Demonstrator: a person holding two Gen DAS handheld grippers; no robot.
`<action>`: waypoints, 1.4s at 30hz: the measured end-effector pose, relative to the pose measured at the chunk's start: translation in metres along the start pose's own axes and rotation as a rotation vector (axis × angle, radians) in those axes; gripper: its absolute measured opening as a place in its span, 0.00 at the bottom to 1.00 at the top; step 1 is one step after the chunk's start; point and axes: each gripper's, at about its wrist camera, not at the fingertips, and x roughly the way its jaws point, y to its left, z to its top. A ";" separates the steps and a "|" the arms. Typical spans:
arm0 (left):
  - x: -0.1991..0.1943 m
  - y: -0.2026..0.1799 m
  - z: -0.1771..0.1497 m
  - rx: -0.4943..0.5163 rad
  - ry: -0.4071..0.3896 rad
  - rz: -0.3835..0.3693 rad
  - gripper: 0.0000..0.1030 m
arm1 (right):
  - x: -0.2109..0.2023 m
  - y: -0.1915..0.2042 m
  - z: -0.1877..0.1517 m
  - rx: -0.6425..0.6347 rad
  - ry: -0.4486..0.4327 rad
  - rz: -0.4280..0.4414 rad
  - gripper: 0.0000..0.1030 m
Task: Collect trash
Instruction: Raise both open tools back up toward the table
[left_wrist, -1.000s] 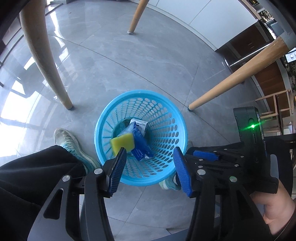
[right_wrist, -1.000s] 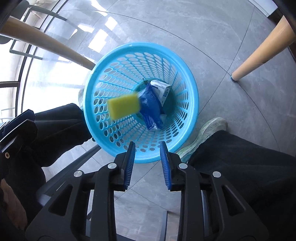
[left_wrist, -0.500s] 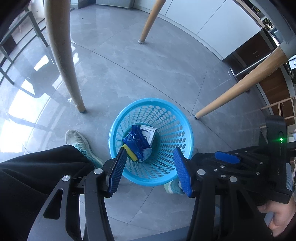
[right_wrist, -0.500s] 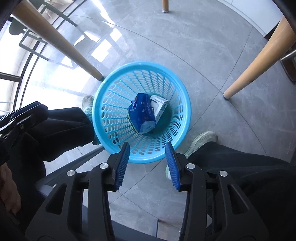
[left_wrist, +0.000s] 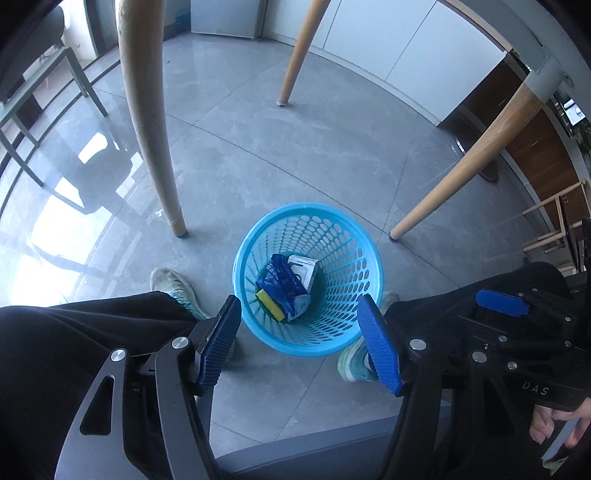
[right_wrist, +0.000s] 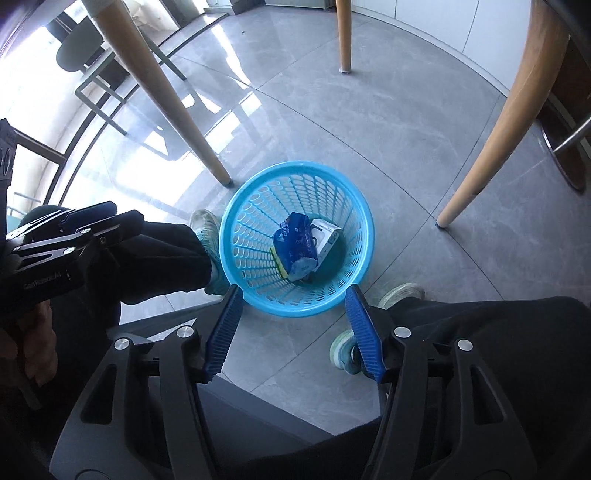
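Wooden legs (left_wrist: 147, 122) — grey floor (left_wrist: 295, 155).

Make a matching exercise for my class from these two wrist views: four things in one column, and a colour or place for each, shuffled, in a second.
Things:
1. sponge
2. small box
3. basket
4. wrapper

Descriptions:
A. light blue, perforated, standing on the floor
B. yellow, at the basket bottom beside the wrapper
C. dark blue, crumpled, between sponge and box
D. white, lying in the basket

Pairs: 1-B, 2-D, 3-A, 4-C
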 end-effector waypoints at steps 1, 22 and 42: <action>-0.003 0.000 -0.002 0.001 -0.004 0.000 0.66 | -0.005 0.001 -0.002 -0.004 -0.008 0.002 0.56; -0.119 -0.019 -0.044 0.152 -0.200 0.005 0.91 | -0.130 -0.012 -0.078 -0.004 -0.233 0.041 0.80; -0.236 -0.032 -0.024 0.156 -0.497 -0.021 0.94 | -0.286 -0.018 -0.072 0.007 -0.620 0.022 0.91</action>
